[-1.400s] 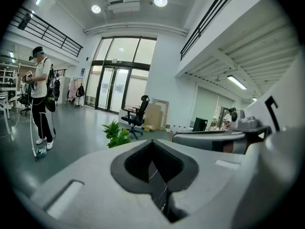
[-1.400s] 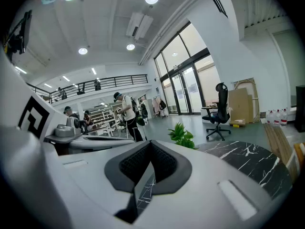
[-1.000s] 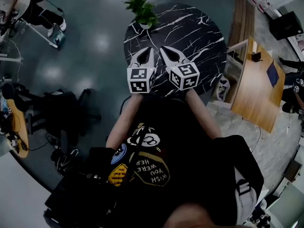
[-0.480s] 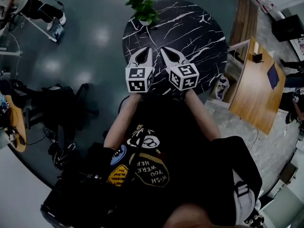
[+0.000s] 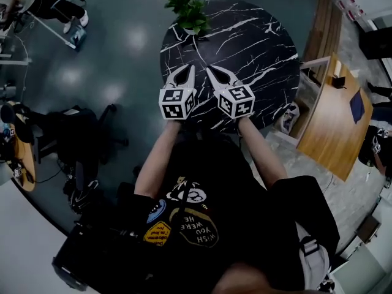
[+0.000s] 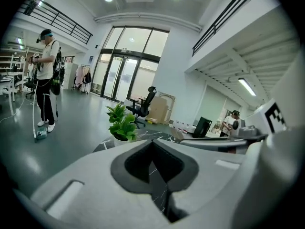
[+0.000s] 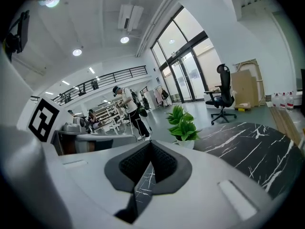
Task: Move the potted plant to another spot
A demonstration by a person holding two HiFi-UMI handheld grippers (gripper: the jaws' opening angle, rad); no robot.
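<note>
A small leafy potted plant (image 5: 188,11) in a white pot stands at the far left edge of the round black marble table (image 5: 257,48). My left gripper (image 5: 190,69) and right gripper (image 5: 209,70) hover side by side over the table's near part, well short of the plant. Each one's jaws meet at the tips, and nothing is held. The left gripper view has the plant (image 6: 121,123) just left of the left gripper (image 6: 152,142). Seen from the right gripper (image 7: 151,143), the plant (image 7: 182,123) is slightly right, ahead.
A wooden desk (image 5: 334,115) stands right of the table. Dark chairs and bags (image 5: 73,139) sit on the floor at left. Beyond the plant are an office chair (image 6: 145,104) and a standing person (image 6: 45,80) on the grey floor.
Both grippers have come forward over the table toward the plant, which now looks larger and nearer in both gripper views. The jaws stay shut.
</note>
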